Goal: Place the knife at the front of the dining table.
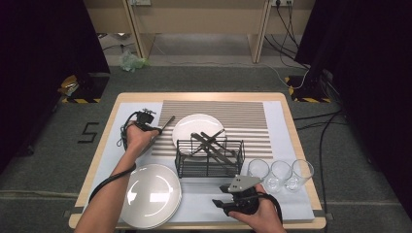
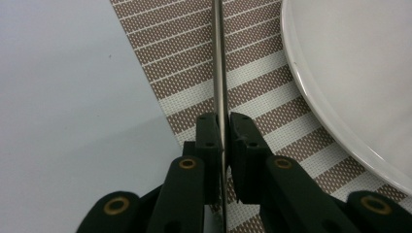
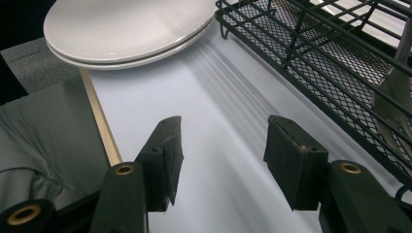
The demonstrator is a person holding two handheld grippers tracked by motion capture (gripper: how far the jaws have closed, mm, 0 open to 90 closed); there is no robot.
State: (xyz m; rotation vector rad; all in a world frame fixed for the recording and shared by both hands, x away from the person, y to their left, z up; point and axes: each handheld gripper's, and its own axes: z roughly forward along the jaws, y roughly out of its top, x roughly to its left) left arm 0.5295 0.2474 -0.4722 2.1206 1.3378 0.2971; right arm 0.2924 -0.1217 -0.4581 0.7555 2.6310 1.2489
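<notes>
Left tool (image 2: 223, 141): jaws drawn in to a narrow slit and clamped on a thin, flat metal utensil handle (image 2: 219, 58), which runs straight out from between the pads. The handle is smooth, grey and dull-shining; which utensil it belongs to cannot be told. It lies over the striped mat (image 2: 175, 73), a woven piece with a dotted brown-and-cream weave, just left of the small plate (image 2: 350, 73). That plate is round, white and glossy, with a raised rim, and rests on the mat behind the wire basket (image 1: 209, 158). Right tool (image 3: 221, 155): jaws standing wide apart, nothing between them, black ribbed pads clear of the pale, smooth bench cover (image 3: 194, 97) below. It hangs at the near edge of the bench (image 1: 97, 160), just in front of the basket. The basket is black wire with a fine mesh floor, rectangular, and holds several metal utensils (image 1: 211, 143) lying crossed. Left of the basket sits a stack of large white plates (image 1: 150, 194); right of it, three clear glasses (image 1: 282, 174) stand in a row.
</notes>
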